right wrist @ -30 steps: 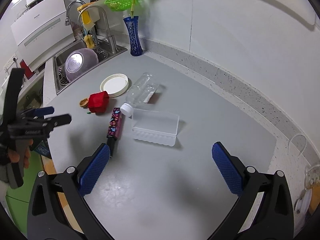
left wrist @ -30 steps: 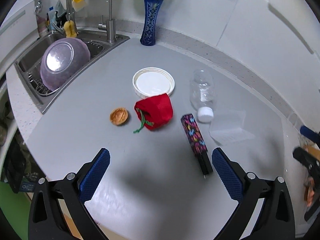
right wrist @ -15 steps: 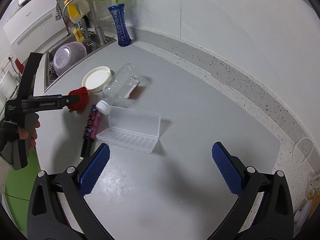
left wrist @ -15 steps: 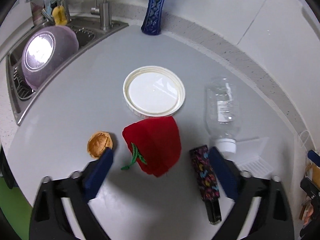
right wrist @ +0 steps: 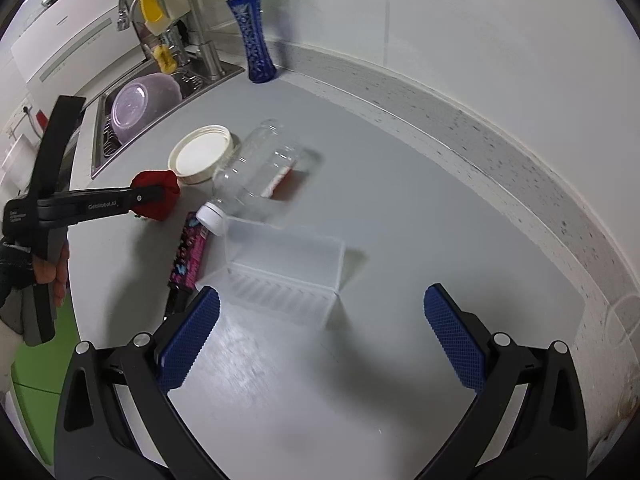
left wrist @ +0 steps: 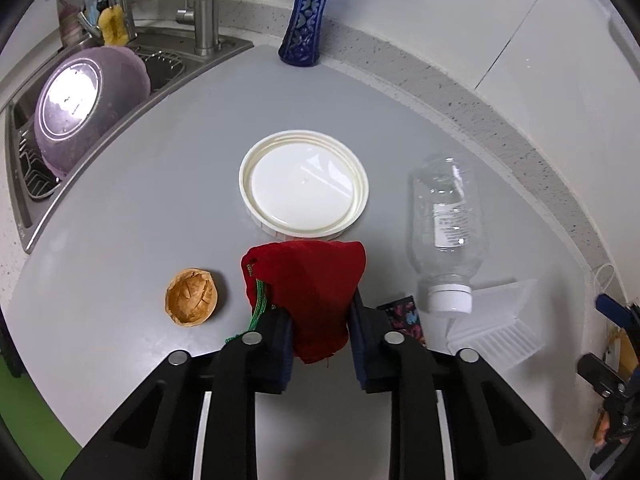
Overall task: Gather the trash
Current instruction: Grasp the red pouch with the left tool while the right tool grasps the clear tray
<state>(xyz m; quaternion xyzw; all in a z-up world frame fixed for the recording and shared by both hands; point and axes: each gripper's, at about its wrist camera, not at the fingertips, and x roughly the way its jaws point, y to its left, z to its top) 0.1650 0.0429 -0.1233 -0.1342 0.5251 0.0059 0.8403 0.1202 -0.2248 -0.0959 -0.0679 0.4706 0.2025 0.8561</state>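
A red cloth pouch (left wrist: 312, 280) with a green cord lies on the grey counter (left wrist: 160, 200), just in front of a white round lid (left wrist: 304, 188). My left gripper (left wrist: 320, 316) is closing, and its blue pads press the pouch from both sides. In the right wrist view, too, the left gripper (right wrist: 156, 196) pinches the pouch (right wrist: 162, 180). A walnut shell half (left wrist: 192, 296) sits left of the pouch. To the right lie a clear bottle (left wrist: 444, 216) and a dark patterned tube (left wrist: 404, 318). My right gripper (right wrist: 322, 300) is open and empty, just short of a clear plastic box (right wrist: 288, 268).
A sink (left wrist: 24, 200) with a purple bowl (left wrist: 88, 104) and a tap fills the far left. A blue vase (left wrist: 308, 12) stands by the back wall. The counter's front edge runs close under the left gripper, with a green surface below.
The left gripper came forward and down to the red pouch, and its jaws went from wide open to closed on it. The right gripper moved nearer the clear box, still open.
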